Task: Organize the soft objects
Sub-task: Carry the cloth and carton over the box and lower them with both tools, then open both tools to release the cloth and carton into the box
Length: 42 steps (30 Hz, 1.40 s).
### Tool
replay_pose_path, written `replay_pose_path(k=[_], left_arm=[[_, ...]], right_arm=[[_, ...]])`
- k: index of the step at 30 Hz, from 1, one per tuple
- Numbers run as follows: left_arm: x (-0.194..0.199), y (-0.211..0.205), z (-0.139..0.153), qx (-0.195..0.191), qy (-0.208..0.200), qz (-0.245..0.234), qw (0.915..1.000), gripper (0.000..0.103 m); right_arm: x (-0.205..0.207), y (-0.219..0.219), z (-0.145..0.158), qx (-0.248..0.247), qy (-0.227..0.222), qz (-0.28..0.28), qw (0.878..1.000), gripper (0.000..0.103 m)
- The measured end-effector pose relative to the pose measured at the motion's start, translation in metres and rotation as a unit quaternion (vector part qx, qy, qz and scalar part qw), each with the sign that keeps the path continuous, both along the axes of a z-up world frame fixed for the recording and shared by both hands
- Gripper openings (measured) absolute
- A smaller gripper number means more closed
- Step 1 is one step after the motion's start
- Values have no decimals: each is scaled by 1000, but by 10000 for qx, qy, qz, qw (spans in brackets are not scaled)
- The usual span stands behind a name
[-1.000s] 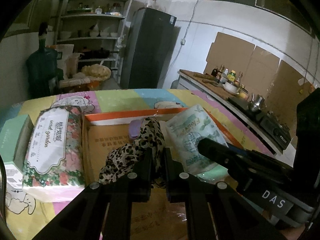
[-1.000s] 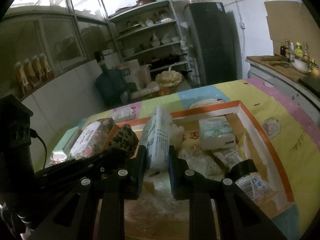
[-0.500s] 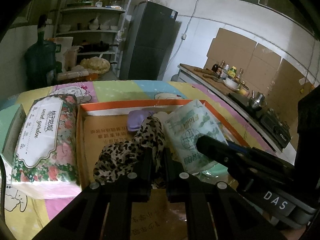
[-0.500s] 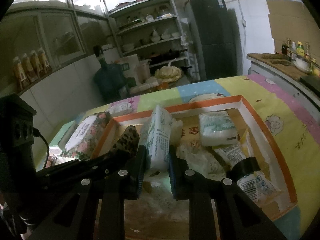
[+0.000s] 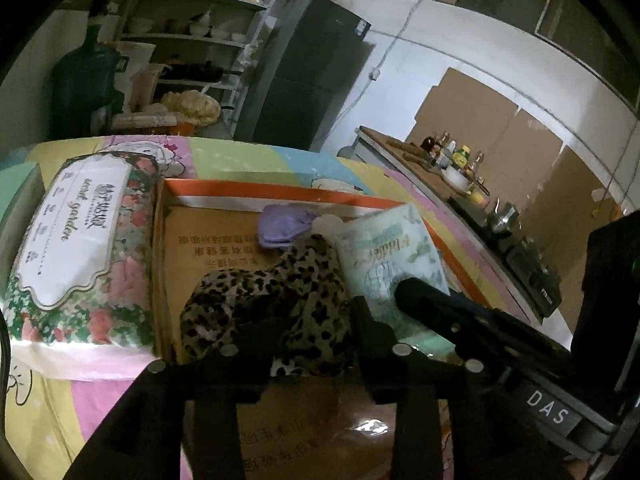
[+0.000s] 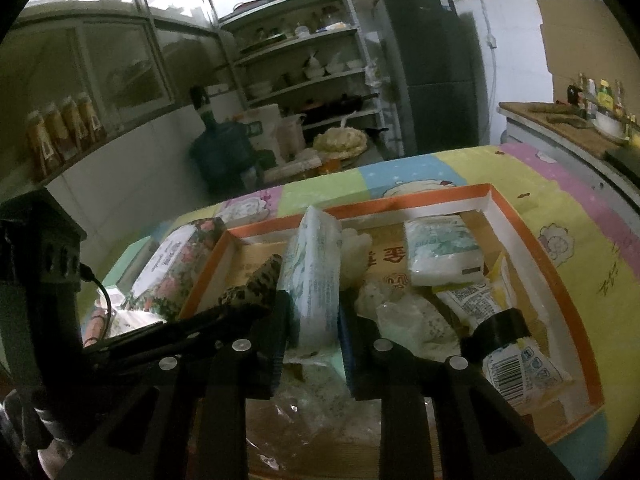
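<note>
A shallow orange-rimmed cardboard box (image 5: pixel 280 194) (image 6: pixel 404 202) lies on the colourful tablecloth. My left gripper (image 5: pixel 310 334) stands open around a leopard-print cloth (image 5: pixel 272 300) that rests in the box; the cloth also shows in the right wrist view (image 6: pixel 256 288). My right gripper (image 6: pixel 312 320) is shut on a white-green tissue pack (image 6: pixel 316 276) held upright over the box; it also shows in the left wrist view (image 5: pixel 390 256). A purple soft item (image 5: pixel 282 226) lies at the box's far side.
A floral tissue pack (image 5: pixel 76 248) (image 6: pixel 172 264) lies just left of the box. In the box lie another tissue pack (image 6: pixel 440 250), crumpled plastic bags (image 6: pixel 404 320) and a black-capped tube (image 6: pixel 500 316). A counter with bottles (image 5: pixel 452 160) stands at right.
My left gripper's jaws have spread apart and the leopard cloth has settled lower in the box. My right gripper still holds the tissue pack upright, almost unmoved.
</note>
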State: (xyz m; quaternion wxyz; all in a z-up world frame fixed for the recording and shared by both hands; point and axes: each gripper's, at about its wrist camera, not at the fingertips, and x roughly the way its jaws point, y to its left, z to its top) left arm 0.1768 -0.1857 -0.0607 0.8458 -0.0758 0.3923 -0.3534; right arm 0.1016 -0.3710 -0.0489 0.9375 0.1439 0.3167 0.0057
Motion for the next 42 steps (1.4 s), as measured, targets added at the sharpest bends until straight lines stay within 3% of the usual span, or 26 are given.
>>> replay_pose_path(k=[2, 6, 27, 30, 42], left_arm=[[-1, 1, 0, -62, 27, 2, 10000, 37], [-4, 4, 3, -91, -33, 58, 9999, 37], [-34, 21, 40, -76, -699, 168, 9974, 38], [-41, 26, 50, 32, -946, 281, 9951, 38], [-67, 50, 77, 538, -1812, 845, 9783, 38]], right_arm=[[-2, 0, 1, 29, -9, -9, 10000, 30], [-3, 1, 3, 41, -57, -28, 10000, 44], [-26, 2, 27, 78, -394, -132, 9991, 46], [-30, 2, 32, 122, -487, -150, 9986, 56], [-42, 27, 46, -38, -673, -82, 9977, 56]])
